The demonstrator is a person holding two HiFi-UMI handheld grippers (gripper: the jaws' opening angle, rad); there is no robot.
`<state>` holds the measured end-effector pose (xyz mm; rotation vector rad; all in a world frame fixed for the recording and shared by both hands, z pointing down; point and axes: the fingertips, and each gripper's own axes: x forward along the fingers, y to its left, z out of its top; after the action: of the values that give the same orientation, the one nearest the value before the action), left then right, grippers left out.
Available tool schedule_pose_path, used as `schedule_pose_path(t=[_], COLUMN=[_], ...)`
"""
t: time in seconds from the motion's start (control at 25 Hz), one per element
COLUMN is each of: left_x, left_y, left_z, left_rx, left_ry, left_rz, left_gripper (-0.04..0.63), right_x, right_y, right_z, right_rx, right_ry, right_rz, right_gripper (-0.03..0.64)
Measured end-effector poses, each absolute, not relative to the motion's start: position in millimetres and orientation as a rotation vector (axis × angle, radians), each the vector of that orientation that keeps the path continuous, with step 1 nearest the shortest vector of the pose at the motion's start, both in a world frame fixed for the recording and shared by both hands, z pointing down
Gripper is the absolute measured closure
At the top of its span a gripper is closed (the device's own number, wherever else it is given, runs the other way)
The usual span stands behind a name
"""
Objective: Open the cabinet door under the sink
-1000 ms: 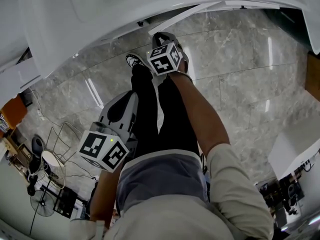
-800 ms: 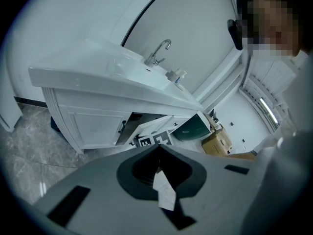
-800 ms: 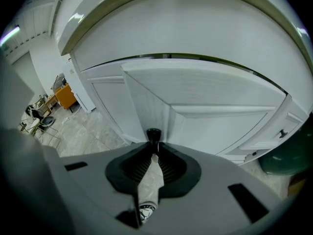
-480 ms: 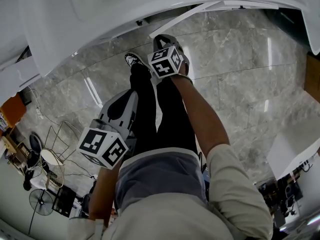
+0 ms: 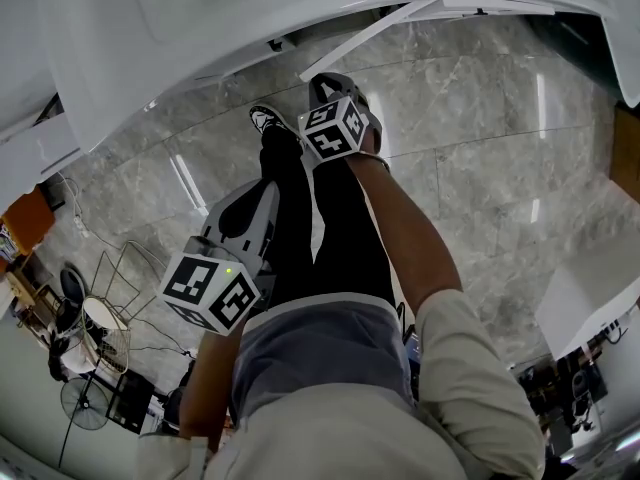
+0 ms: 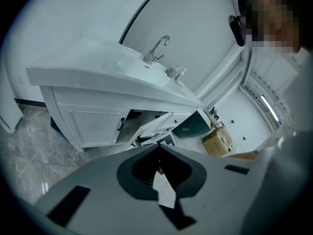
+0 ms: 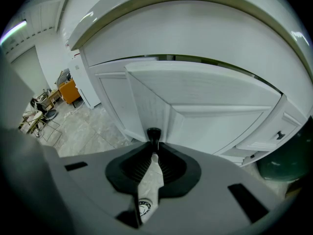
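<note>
Two-jaw pinch w/ right gripper (image 7: 154, 142) tight on black handle (image 7: 153, 133) of cabinet door (image 7: 210, 97) below sink (image 6: 112, 65), for pulling outward; door partly swung. Nothing in left gripper (image 6: 159, 153), jaws together; parked back from sink by leg (image 5: 290, 218), prob. clear of swing.

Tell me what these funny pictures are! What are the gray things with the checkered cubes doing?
A person holds two gray tools called grippers; each has two jaws that pinch like tongs, and the cubes are part of them. One picture comes from a camera on the person's head, looking down at the marble floor. The other two come from cameras riding on the grippers. The right gripper is pinching the black handle of the white cabinet door, which is swung partly open. The left gripper is shut on nothing; its camera shows the sink and faucet above the cabinet.
</note>
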<state>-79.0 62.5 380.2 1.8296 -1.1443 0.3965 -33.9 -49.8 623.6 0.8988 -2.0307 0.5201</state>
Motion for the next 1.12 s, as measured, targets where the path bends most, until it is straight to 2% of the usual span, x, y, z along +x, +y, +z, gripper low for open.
schedule_pose_path(t=[1.12], left_x=[-70.4], left_y=[74.7], left_z=[387.1], left_rx=[1.794], left_ry=[-1.160], left_rz=[0.431], left_gripper=[0.596], right_x=[-4.2], right_y=[-23.9], right_z=[622.7], right_rx=[0.919], right_ry=[-1.989], right_rz=[0.535], right_gripper=[0.566])
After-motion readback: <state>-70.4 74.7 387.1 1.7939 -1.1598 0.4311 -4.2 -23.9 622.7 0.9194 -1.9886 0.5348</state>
